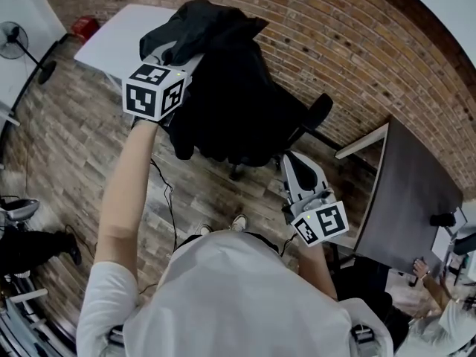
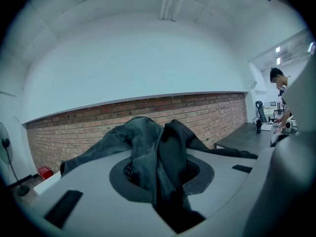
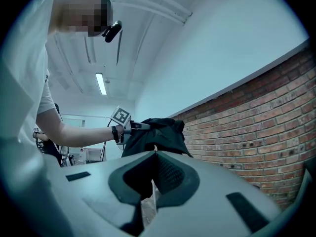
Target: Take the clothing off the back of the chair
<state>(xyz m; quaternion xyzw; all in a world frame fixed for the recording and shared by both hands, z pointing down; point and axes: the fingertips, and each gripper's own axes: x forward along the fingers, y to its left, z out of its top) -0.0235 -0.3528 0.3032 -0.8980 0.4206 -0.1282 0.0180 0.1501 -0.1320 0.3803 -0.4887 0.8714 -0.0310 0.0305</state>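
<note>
Seen from above, a person in a white T-shirt holds a gripper in each hand, facing a brick wall [image 1: 349, 43]. The left arm reaches forward and up, and the left gripper [image 1: 186, 59] has its fingers buried in the upper edge of a dark piece of clothing [image 1: 223, 103]. The left gripper view shows those fingers [image 2: 197, 174] clenched on the cloth: a fold runs down between the two dark pads, and the rest billows out beyond the tips to both sides. From the pinched edge the clothing bunches above the gripper and hangs in a dark mass over the back of an office chair [image 1: 316, 114], covering the backrest, so only one armrest and part of the base show.

The right gripper [image 1: 291, 158] is held lower, on the near right side of the chair, apart from the clothing. Its fingers [image 3: 173, 174] are drawn together at the tips with nothing between them, and the clothing shows beyond them.

A white desk [image 1: 111, 39] stands beyond the chair on the left, and a dark desk [image 1: 409, 192] stands on the right.
</note>
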